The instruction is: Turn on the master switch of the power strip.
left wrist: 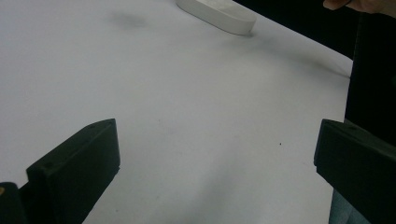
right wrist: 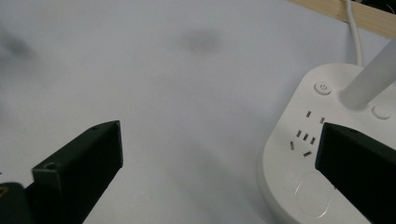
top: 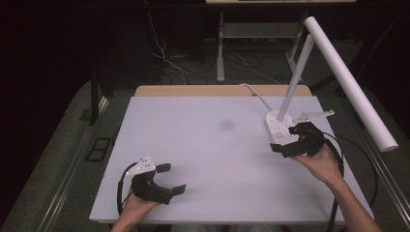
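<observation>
Lamp base (top: 281, 129) sits at right of frame; I hover my wide-open right gripper (top: 286, 141) over it to reach its buttons, while my left gripper (top: 171, 178) rests unclenched at lower left.

No words, brands or numbers can be read anywhere. The one sign is a power symbol on a small round button (right wrist: 322, 87) on the white lamp base (right wrist: 299, 186), seen in the right gripper view just ahead of the right tool's (right wrist: 219, 163) right-hand jaw, beside the lamp's stem. The other marks on the base are plain socket slots (right wrist: 304, 136), unlabelled.
</observation>
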### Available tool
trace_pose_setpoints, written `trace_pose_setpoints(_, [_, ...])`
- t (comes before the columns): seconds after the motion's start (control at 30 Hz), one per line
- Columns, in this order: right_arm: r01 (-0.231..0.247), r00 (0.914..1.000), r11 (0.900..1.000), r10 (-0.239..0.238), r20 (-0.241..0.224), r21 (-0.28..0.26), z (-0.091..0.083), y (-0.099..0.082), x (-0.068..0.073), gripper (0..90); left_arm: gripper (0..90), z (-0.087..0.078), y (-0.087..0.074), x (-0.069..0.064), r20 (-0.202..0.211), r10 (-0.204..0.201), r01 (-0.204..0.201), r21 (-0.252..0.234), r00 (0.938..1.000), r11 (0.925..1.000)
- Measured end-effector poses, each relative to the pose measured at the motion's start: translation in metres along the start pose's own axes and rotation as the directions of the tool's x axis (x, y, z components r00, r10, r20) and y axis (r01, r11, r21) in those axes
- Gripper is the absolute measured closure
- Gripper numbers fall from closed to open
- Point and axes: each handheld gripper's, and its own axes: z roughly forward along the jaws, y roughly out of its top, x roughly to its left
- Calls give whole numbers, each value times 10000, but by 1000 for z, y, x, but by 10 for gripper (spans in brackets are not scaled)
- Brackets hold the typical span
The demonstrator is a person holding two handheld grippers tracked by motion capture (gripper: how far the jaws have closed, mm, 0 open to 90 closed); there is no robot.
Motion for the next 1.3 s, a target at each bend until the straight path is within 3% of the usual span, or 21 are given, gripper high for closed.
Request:
trace_pose_setpoints(0.9, [626,9959,9957,-668,603,687,18,25,-17,3,0,-1,0,1,-10,16,-16,-5,10000,10000])
trace_pose_setpoints(0.97, [700,9955,9948,-745,594,737,18,27,-17,72,0,-1,0,1,-6,16,-16,-4,10000,10000])
trace_pose_setpoints(1.07, [782,9937,9939,-840,738,777,20,31,-19,73,0,-1,0,1,0,2,-2,-13,10000,10000])
trace_pose_setpoints(1.13, [917,9919,9919,-988,796,882,21,33,-22,149,0,-1,0,1,1,20,-20,-3,10000,10000])
trace_pose_setpoints(1.3, [943,9899,9905,-1040,962,1004,23,37,-27,158,0,-1,0,1,3,11,-11,-5,10000,10000])
